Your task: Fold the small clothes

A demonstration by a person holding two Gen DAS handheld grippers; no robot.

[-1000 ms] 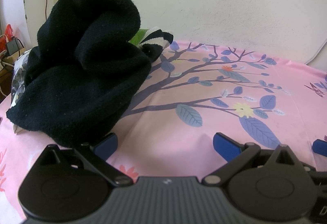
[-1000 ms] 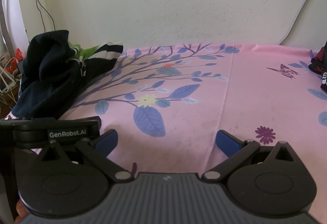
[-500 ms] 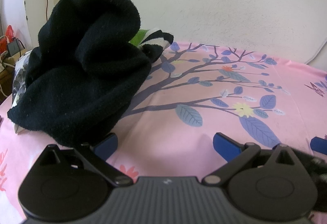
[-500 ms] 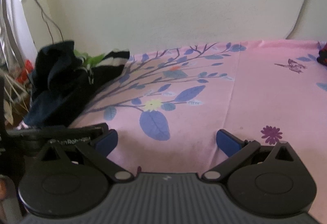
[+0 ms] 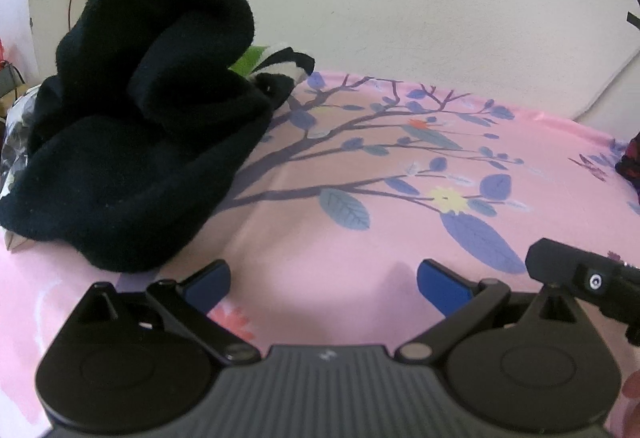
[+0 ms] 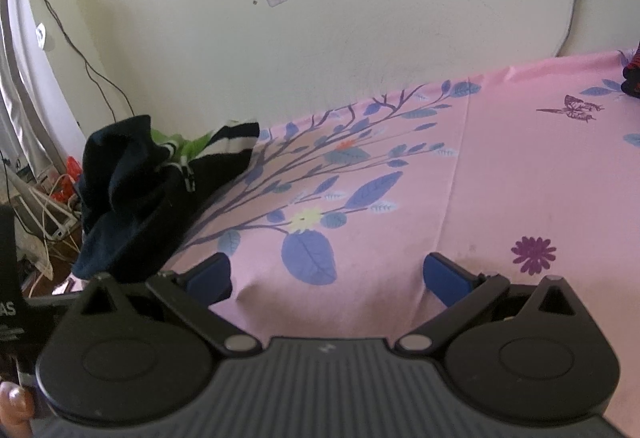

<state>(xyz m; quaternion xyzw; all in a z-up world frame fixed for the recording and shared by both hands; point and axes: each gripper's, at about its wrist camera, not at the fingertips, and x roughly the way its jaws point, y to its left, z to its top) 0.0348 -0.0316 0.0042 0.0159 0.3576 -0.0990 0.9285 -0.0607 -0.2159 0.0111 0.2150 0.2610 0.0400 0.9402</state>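
While jaws gape, black garment [image 5: 132,142] lies left.

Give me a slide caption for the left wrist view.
Open left tool poised over pink floral sheet, black garment pile ahead-left, unfolded.

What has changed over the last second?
The right gripper has lifted and tilted up, seeing more wall; its body now shows beside the left gripper. Nothing was grasped: both are open and empty. The black garment and pink sheet lie unchanged.
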